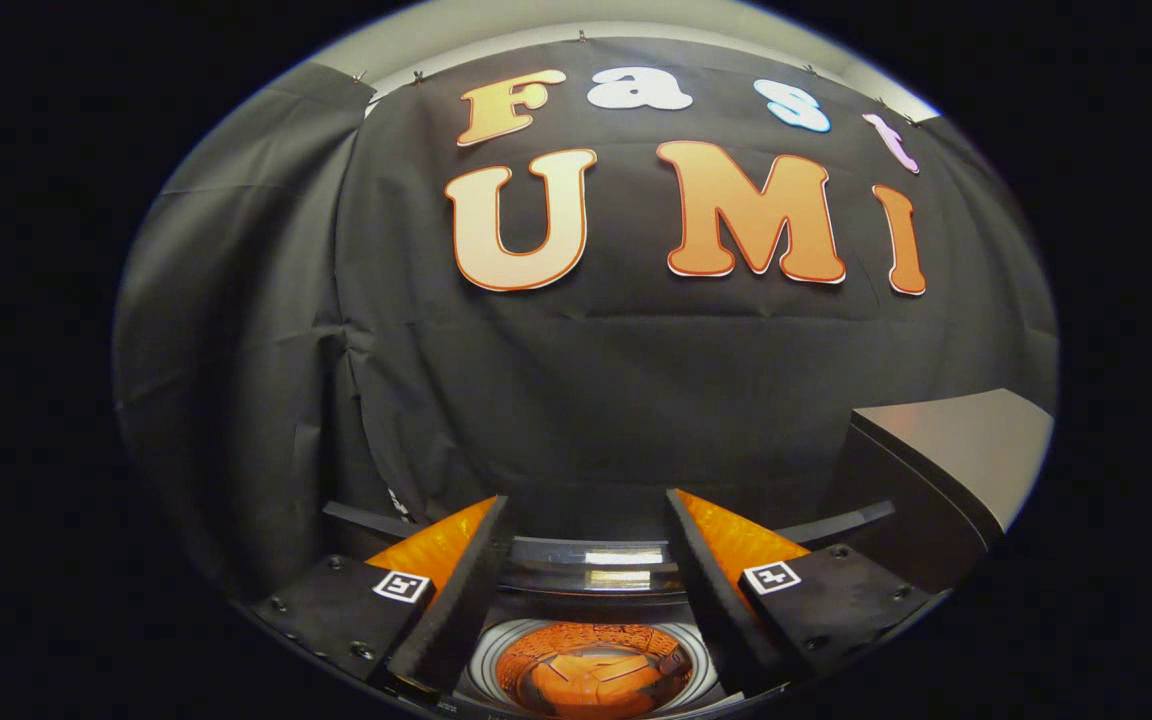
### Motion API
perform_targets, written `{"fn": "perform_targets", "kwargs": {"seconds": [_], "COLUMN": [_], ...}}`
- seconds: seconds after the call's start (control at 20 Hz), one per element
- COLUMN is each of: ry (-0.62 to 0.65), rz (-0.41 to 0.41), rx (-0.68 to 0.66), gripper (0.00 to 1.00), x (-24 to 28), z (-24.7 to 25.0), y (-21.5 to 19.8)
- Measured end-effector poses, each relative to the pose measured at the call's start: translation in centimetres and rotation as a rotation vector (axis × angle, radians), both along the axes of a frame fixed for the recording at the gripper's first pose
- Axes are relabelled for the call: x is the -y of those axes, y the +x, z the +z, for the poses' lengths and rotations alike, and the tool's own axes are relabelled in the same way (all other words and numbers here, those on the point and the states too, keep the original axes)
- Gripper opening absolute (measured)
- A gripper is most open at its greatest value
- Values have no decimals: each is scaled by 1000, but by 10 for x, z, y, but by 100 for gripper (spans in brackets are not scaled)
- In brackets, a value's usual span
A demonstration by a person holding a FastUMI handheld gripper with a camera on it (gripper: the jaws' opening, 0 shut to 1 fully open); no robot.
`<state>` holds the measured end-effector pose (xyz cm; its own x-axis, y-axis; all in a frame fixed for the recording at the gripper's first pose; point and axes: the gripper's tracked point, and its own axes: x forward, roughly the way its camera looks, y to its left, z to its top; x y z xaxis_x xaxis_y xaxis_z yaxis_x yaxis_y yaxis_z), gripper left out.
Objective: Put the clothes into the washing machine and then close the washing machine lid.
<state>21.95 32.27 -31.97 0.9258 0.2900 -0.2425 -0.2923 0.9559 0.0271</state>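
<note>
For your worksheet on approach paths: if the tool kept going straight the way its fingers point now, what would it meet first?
Probably the black cloth wall. The open tool points level over the washing machine, whose drum lies below the fingers. Depth is unclear.

1. The gripper [586,520] has its fingers spread apart, holding nothing.
2. Between and below the fingers sits the open round drum of the washing machine [591,675], orange cloth inside it.
3. The machine's raised glossy dark lid [591,570] stands just beyond the drum.
4. A grey box-like cabinet [946,470] stands to the right, near the black cloth wall [586,380].
</note>
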Motion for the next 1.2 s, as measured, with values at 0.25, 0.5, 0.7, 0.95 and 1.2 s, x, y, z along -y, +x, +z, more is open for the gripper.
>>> {"fn": "perform_targets", "kwargs": {"seconds": [0.25, 0.5, 0.7, 0.95, 1.2], "ry": [3, 7, -1, -21, -30], "rz": [5, 11, 7, 3, 3], "rx": [9, 13, -85, -264, -270], "gripper": [98, 98, 99, 98, 98], "x": [0, 1, 3, 8, 6], "z": [-3, -9, -46, -113, -111], "y": [-5, -13, -23, -43, -43]}}
